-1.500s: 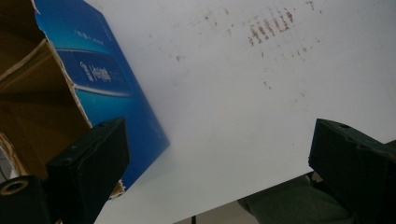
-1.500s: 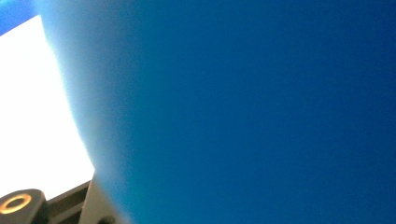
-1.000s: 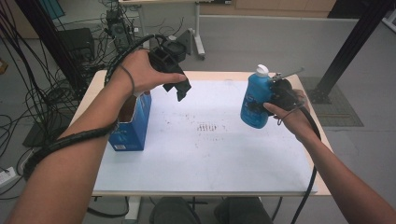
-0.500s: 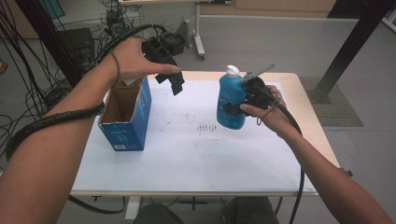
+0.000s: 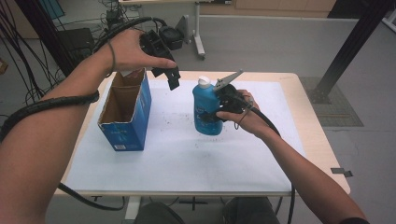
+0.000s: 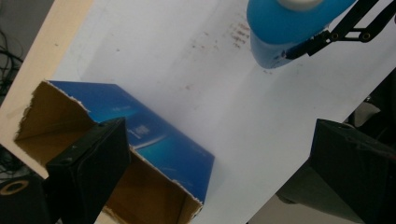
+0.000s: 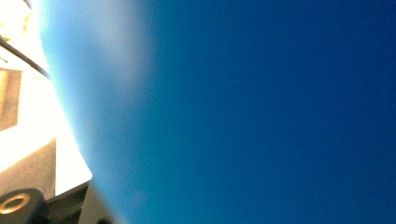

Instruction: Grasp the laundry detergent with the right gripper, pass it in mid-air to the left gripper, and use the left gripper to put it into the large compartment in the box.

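Observation:
A blue bottle with a white cap (image 5: 206, 108) hangs upright above the middle of the white table, and my right gripper (image 5: 219, 108) is shut on its side. The bottle's blue wall (image 7: 243, 112) presses close against the lens in the right gripper view. An open blue cardboard box (image 5: 126, 114) stands on the table's left part, its brown inside empty. My left gripper (image 5: 171, 77) hovers open above the box's far right corner. In the left gripper view, the box (image 6: 154, 144) lies below the wide-apart jaws and the bottle (image 6: 285, 32) is at the top.
The white table (image 5: 187, 158) has a wooden edge on the right. Cables and black equipment lie on the floor behind the table at the left. A black metal post stands at the far right.
My right gripper has carried the bottle leftward, from the table's right side to its middle. The left gripper has moved a little back and stays open above the box.

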Demonstrator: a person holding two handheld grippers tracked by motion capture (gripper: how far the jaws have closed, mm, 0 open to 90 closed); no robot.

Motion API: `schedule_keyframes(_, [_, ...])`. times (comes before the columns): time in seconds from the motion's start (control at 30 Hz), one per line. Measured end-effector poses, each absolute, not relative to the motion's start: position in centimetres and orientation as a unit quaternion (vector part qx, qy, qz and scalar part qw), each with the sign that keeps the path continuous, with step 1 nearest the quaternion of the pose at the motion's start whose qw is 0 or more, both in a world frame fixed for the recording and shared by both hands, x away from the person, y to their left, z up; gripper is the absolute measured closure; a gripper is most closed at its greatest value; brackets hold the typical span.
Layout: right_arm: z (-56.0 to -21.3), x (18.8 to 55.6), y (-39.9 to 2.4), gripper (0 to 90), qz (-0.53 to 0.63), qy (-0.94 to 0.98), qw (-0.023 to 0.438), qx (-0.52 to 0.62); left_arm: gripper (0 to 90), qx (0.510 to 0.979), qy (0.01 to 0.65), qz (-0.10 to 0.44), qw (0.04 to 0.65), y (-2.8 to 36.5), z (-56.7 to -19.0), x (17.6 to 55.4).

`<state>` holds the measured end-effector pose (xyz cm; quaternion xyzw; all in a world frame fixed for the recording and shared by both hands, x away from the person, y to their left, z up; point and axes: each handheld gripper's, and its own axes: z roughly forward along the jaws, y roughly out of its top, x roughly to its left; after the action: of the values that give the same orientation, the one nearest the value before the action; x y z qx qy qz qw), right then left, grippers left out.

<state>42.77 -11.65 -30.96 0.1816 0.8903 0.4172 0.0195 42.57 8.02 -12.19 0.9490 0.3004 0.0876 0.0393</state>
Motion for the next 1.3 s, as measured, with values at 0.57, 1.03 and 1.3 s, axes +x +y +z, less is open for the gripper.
schedule_keyframes(0.57, [-31.5,41.4,-7.0,43.4,0.456,0.886,-0.020,0.085,5.9,0.962,0.262,0.068,0.039,7.9,-12.0,41.7])
schedule_keyframes(1.03, [-31.1,40.5,-6.1,43.4,0.466,0.883,-0.039,0.043,5.4,0.972,0.230,0.034,0.029,7.4,-13.4,41.0])
schedule_keyframes(1.3, [-30.7,40.3,-5.7,43.5,0.472,0.880,-0.045,0.024,5.3,0.976,0.218,0.012,0.020,7.3,-14.4,40.8])
